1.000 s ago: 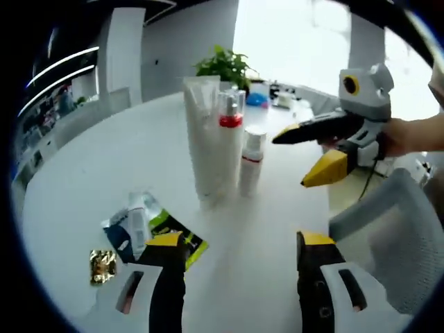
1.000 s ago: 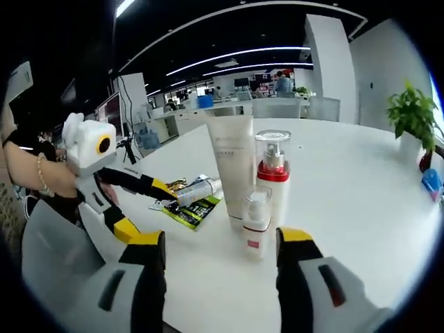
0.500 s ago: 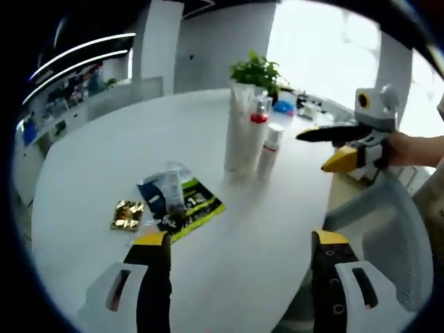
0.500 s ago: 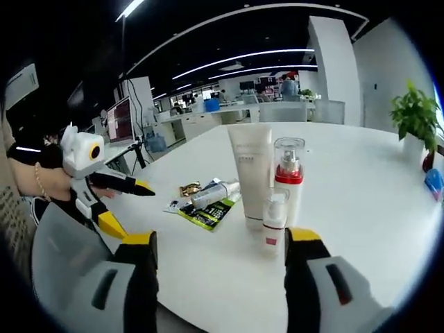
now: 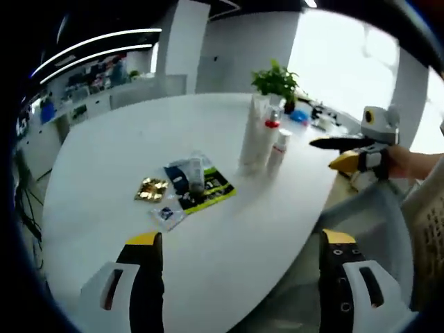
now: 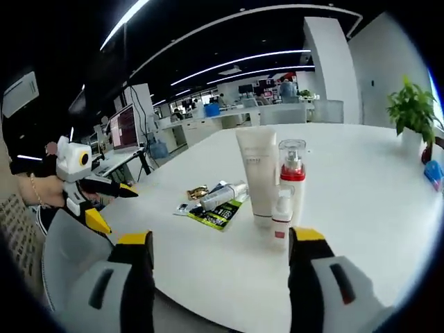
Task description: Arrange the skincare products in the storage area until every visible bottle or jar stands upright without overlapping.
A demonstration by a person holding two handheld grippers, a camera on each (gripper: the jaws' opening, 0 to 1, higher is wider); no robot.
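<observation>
Open-plan office surrounds you, with ceiling light strips, distant desks and a white round worktop (image 5: 104, 152) carrying the skincare products. Three of them stand upright in a tight cluster near the worktop's edge: a tall white tube (image 6: 257, 173) on its cap, a pump bottle (image 6: 291, 177) with a red collar just beside it, and a small white bottle (image 6: 281, 218) with a red band in front of them. From the left gripper view the same cluster sits well beyond your jaws, the tube at (image 5: 251, 135).

A little apart from them, a small tube (image 6: 225, 196) lies on its side across a green and black sachet (image 6: 218, 215), and a gold foil packet (image 5: 151, 189) lies near it. A potted plant (image 5: 276, 80) stands at the far side of the worktop.

Your left gripper (image 5: 236, 243) is released, jaws spread wide and holding nothing, off the near edge of the worktop. Your right gripper (image 6: 218, 239) is likewise spread and empty, short of the upright cluster. A grey chair back (image 6: 69, 250) shows below the worktop's edge.
</observation>
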